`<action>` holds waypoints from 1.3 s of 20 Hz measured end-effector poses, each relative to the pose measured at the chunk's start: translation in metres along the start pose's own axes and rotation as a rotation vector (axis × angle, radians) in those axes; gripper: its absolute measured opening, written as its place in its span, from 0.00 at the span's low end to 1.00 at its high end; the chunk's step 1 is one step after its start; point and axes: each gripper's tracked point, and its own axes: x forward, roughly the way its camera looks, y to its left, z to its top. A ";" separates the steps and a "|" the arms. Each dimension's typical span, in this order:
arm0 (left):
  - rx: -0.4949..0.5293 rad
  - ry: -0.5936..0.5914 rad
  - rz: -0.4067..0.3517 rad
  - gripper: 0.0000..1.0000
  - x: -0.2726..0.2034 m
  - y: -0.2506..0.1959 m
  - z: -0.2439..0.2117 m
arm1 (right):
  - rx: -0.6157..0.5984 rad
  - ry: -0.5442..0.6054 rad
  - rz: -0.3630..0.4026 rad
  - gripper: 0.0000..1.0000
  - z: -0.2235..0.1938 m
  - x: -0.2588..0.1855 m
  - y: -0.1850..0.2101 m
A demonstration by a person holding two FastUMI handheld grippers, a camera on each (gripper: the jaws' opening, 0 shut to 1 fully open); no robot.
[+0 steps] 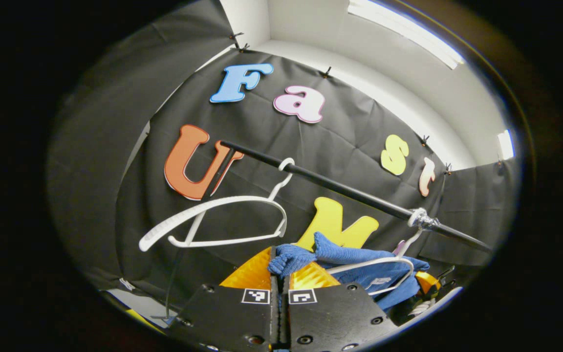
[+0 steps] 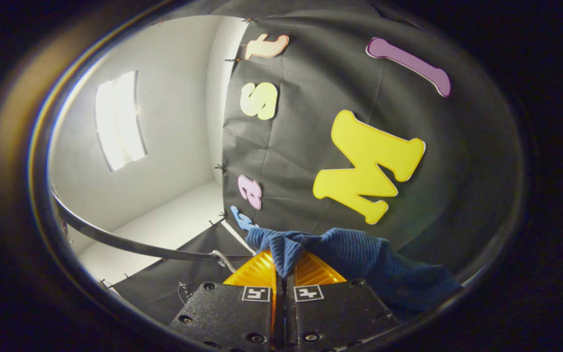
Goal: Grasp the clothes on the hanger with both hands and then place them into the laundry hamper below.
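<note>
1. Landmark: the black metal clothes rail (image 1: 340,188) runs from upper left down to the right in the left gripper view. An empty white plastic hanger (image 1: 218,220) hangs from it at the left.
2. The left gripper (image 1: 280,274) has its fingers pressed together on a fold of the blue knitted garment (image 1: 359,256), below the rail.
3. The garment's long axis runs rightward from that pinch, over a second white hanger (image 1: 384,266) beneath the rail's right part.
4. The right gripper (image 2: 284,274) likewise pinches the blue knit; cloth trails to its right.
5. The hamper's bearing cannot be told.
</note>
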 end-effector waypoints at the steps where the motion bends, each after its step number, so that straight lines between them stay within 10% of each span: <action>1: -0.005 0.016 -0.023 0.04 0.001 -0.003 -0.005 | 0.020 -0.014 -0.004 0.04 0.006 0.001 -0.007; 13: -0.193 0.045 -0.077 0.00 -0.008 0.002 -0.022 | 0.135 0.000 -0.186 0.04 -0.012 0.007 -0.068; 16: -0.253 0.133 0.034 0.00 -0.003 0.029 -0.052 | 0.141 0.070 -0.323 0.04 -0.042 0.001 -0.102; 26: -0.289 0.238 0.188 0.00 -0.064 0.089 -0.120 | 0.090 0.190 -0.432 0.05 -0.123 -0.032 -0.105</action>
